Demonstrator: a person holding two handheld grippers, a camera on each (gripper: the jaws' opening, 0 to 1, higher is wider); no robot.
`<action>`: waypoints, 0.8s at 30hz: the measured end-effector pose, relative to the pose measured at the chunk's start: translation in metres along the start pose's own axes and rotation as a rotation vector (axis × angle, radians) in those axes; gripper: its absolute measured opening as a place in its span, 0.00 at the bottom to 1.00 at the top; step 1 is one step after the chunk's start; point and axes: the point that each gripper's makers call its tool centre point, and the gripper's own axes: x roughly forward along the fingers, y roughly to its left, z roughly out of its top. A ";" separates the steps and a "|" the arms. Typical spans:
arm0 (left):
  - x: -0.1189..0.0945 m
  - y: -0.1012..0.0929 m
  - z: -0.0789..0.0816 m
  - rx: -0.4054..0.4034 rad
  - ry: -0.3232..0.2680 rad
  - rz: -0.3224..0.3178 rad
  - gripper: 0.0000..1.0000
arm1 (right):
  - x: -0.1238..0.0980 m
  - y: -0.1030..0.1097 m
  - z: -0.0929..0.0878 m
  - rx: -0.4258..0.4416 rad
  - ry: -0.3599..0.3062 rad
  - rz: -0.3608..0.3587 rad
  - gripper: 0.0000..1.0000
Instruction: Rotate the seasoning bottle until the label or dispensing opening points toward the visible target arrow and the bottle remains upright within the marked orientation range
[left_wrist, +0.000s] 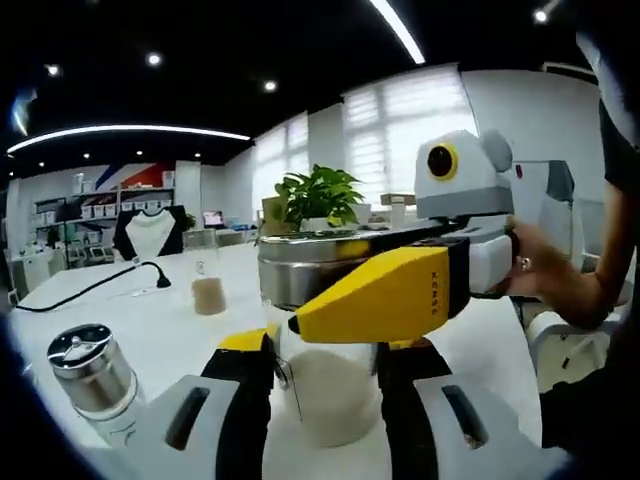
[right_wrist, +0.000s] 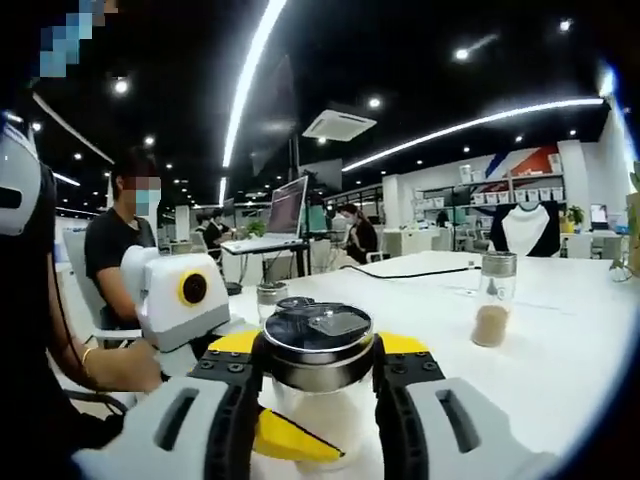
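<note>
The seasoning bottle (left_wrist: 325, 395) is a clear glass jar of white grains with a steel lid (right_wrist: 318, 335), standing upright on the white table (left_wrist: 150, 320). My left gripper (left_wrist: 325, 362) is shut on the glass body, with a black finger on each side. My right gripper (right_wrist: 320, 352) is shut on the lid from above the left one. In the left gripper view its yellow finger (left_wrist: 385, 295) crosses in front of the lid (left_wrist: 300, 262), with a person's hand (left_wrist: 530, 268) behind it. In the right gripper view the left gripper's yellow finger (right_wrist: 290, 438) shows below the lid.
A second steel-lidded bottle (left_wrist: 95, 375) sits at the lower left, tilted in the view. A small glass bottle of brown powder (left_wrist: 208, 285) (right_wrist: 492, 300) stands farther back. A black cable (left_wrist: 100, 285) runs across the table. A potted plant (left_wrist: 320, 195) and seated people (right_wrist: 115, 250) lie beyond.
</note>
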 end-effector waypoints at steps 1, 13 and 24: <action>0.000 0.002 0.000 -0.020 -0.016 0.047 0.43 | 0.000 0.000 0.000 0.001 -0.006 -0.027 0.45; -0.003 0.003 0.000 -0.013 -0.016 0.247 0.43 | 0.006 -0.013 0.005 -0.018 -0.060 -0.157 0.42; -0.006 0.000 -0.001 0.068 0.008 0.123 0.44 | 0.004 -0.015 0.011 -0.004 -0.094 0.011 0.41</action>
